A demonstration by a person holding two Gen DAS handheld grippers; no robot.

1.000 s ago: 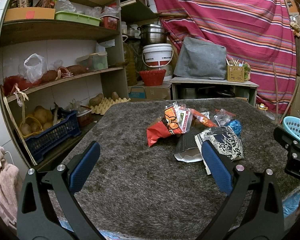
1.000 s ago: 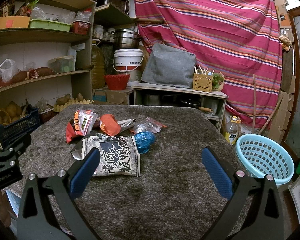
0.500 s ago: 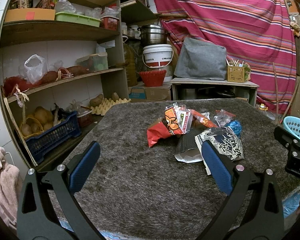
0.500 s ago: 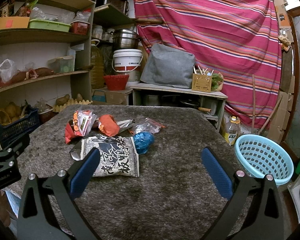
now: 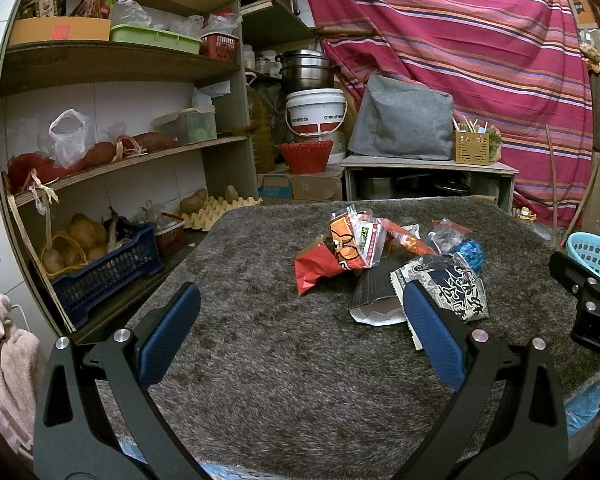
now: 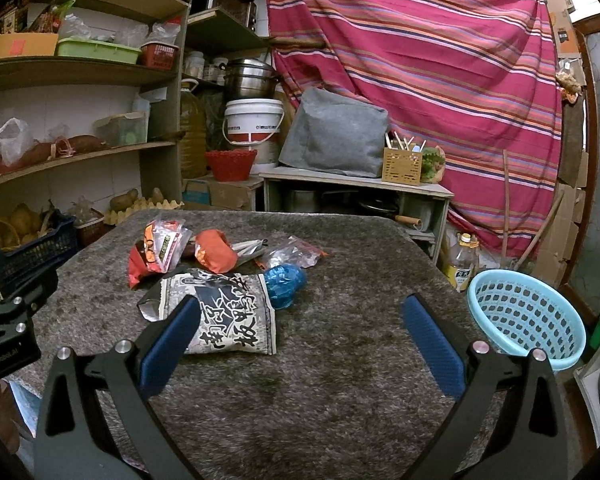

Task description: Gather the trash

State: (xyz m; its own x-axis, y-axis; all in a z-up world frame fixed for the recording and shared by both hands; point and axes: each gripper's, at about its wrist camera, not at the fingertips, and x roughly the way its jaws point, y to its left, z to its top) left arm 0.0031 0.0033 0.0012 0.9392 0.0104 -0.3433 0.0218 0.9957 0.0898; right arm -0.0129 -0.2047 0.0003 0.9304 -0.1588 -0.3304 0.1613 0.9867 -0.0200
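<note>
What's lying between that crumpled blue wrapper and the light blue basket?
Nothing: in the right wrist view, only bare grey carpet separates the blue wrapper from the light blue basket, which sits past the carpet's right edge.

Home pantry; shelves point(image 5: 120, 68) of potatoes point(image 5: 82, 232), stacked pots point(image 6: 250, 78), oil jug point(image 6: 192, 136)

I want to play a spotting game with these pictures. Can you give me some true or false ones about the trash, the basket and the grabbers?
1. Both grabbers, left gripper and right gripper, are open and empty. True.
2. The blue basket is full of trash. False: no trash shows in it.
3. The black and white packet lies flat on the grey rug. True.
4. The blue wrapper is on a shelf. False: it lies on the rug, beside the packet.
</note>
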